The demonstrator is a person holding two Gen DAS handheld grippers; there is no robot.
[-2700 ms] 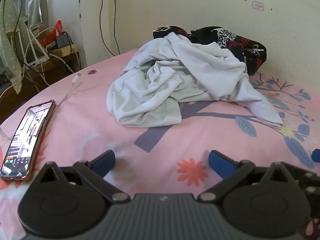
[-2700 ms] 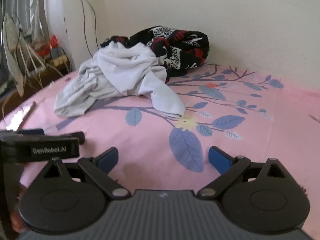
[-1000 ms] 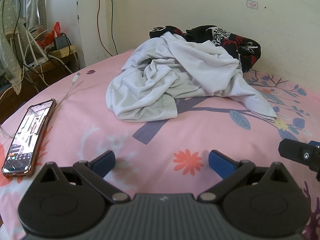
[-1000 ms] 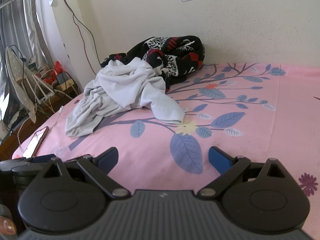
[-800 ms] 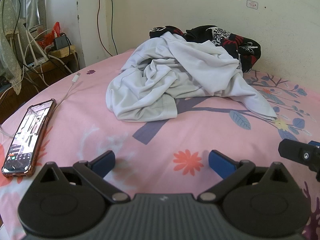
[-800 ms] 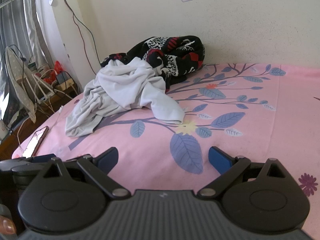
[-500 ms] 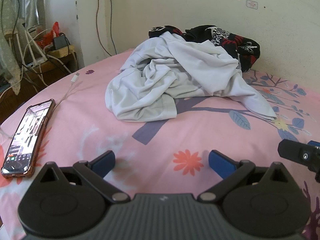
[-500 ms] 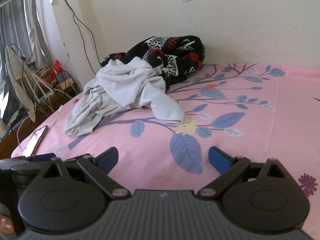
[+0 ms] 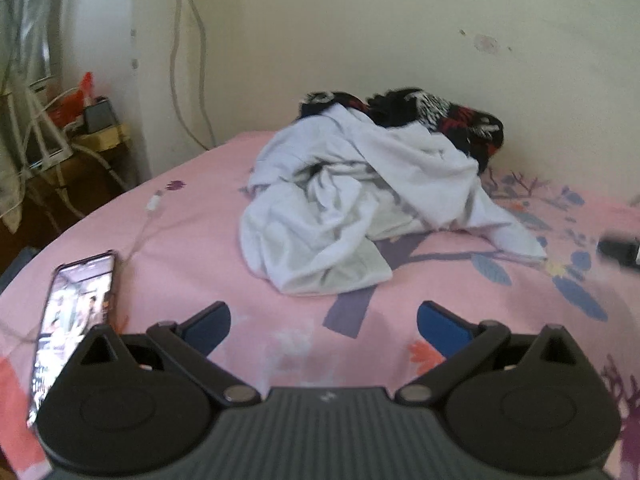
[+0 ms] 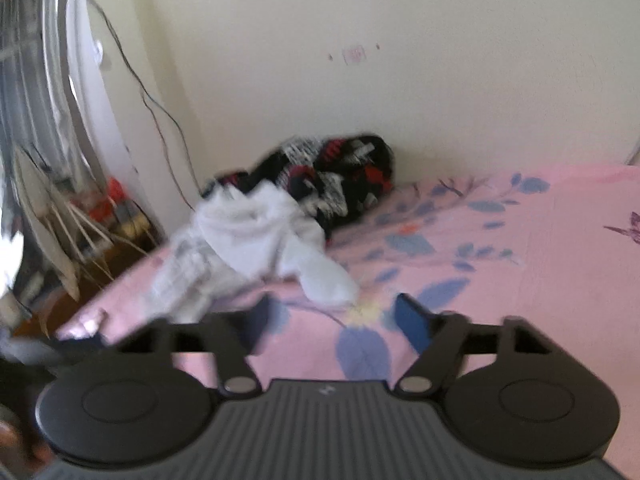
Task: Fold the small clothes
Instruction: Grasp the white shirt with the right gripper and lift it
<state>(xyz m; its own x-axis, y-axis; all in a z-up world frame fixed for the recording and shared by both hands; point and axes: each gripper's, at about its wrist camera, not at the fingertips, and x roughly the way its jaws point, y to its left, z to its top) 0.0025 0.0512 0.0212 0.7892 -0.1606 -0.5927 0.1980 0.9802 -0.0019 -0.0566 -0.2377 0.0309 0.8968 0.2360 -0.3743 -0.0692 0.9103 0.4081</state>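
A crumpled white garment (image 9: pixel 352 208) lies in a heap on the pink floral bedsheet (image 9: pixel 200 248), with a black, red and white patterned garment (image 9: pixel 440 120) behind it against the wall. In the right wrist view the white garment (image 10: pixel 256 256) and the patterned one (image 10: pixel 340 176) show blurred at centre left. My left gripper (image 9: pixel 324 328) is open and empty, low over the sheet in front of the heap. My right gripper (image 10: pixel 336 316) is open and empty, to the right of the heap, and shows in the left wrist view at the right edge (image 9: pixel 620 248).
A phone (image 9: pixel 72 320) with a lit screen lies on the sheet at the left with a white cable (image 9: pixel 152 216) by it. Beyond the bed's left edge stand a low table with cables and clutter (image 9: pixel 80 128). The cream wall (image 9: pixel 400 40) backs the bed.
Both grippers have moved fast, and the frames are blurred. The right gripper has risen and pulled back, so the heap looks smaller. The left view has shifted right. Both stay open.
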